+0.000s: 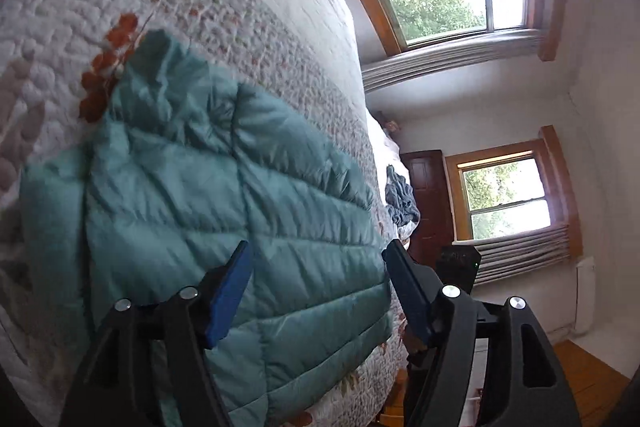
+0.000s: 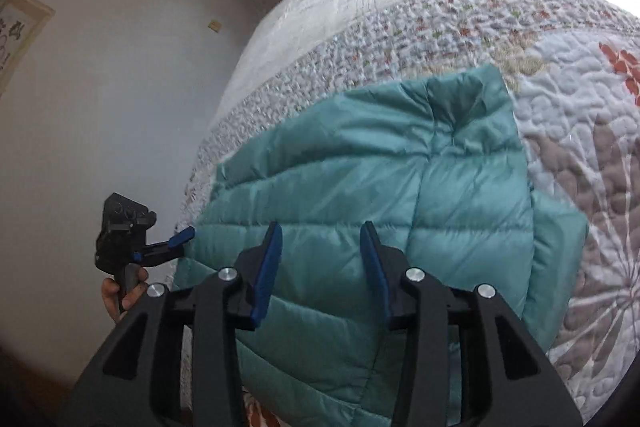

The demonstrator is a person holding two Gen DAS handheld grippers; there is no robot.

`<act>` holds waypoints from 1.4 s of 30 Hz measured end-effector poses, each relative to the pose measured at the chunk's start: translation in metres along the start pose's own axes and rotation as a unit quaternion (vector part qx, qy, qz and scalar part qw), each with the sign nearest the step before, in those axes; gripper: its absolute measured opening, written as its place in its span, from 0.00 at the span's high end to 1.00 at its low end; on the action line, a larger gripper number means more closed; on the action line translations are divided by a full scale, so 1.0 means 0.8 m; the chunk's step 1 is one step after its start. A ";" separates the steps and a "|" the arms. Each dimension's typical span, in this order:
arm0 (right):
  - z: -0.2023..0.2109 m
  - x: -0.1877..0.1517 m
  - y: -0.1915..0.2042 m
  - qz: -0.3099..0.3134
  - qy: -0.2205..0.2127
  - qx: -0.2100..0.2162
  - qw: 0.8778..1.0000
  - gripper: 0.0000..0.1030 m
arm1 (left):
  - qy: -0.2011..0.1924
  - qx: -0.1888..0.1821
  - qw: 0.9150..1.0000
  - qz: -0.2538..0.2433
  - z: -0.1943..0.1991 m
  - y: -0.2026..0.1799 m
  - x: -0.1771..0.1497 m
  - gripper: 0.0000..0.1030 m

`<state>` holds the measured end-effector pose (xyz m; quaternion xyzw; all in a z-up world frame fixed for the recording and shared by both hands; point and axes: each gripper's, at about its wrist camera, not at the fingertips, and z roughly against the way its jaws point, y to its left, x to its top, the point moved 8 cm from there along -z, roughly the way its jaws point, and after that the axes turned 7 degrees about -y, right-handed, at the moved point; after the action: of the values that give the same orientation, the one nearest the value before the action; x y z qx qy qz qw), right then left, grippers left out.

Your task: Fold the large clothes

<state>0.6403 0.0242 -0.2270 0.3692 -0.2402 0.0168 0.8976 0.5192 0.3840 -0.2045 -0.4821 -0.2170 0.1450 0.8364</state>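
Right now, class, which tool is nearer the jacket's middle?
Right. The right tool hovers open over the jacket's middle; the left tool is at its side edge.

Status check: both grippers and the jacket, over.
Left gripper open, empty, at the edge of the teal quilted puffer jacket. Right gripper open, empty, above it. Jacket lies partly folded on the floral quilted bedspread. Nothing obstructing.

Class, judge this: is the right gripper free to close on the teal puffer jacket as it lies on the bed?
Probably yes. The right gripper is open right over the teal puffer jacket, which lies flat on the quilt with nothing between them.
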 end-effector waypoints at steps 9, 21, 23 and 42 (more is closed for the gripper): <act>0.029 -0.022 0.019 0.017 -0.018 -0.008 1.000 0.68 | -0.022 -0.018 0.999 -0.044 0.047 -0.015 -0.028 0.32; 0.052 -0.099 -0.042 -0.021 -0.007 -0.023 1.000 0.77 | 0.052 -0.025 0.998 -0.003 0.044 0.046 -0.105 0.45; 0.087 -0.094 -0.023 0.002 -0.033 -0.036 0.999 0.58 | 0.032 -0.038 0.999 -0.013 0.078 0.033 -0.099 0.25; -0.115 -0.337 0.256 0.685 -0.028 -0.378 0.623 0.13 | 0.029 0.030 0.998 0.042 0.080 0.143 0.029 0.04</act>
<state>0.3982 0.2745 -0.2689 -0.2731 -0.4340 0.5238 0.6801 0.5033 0.4981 -0.2705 -0.4698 -0.1677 0.1726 0.8493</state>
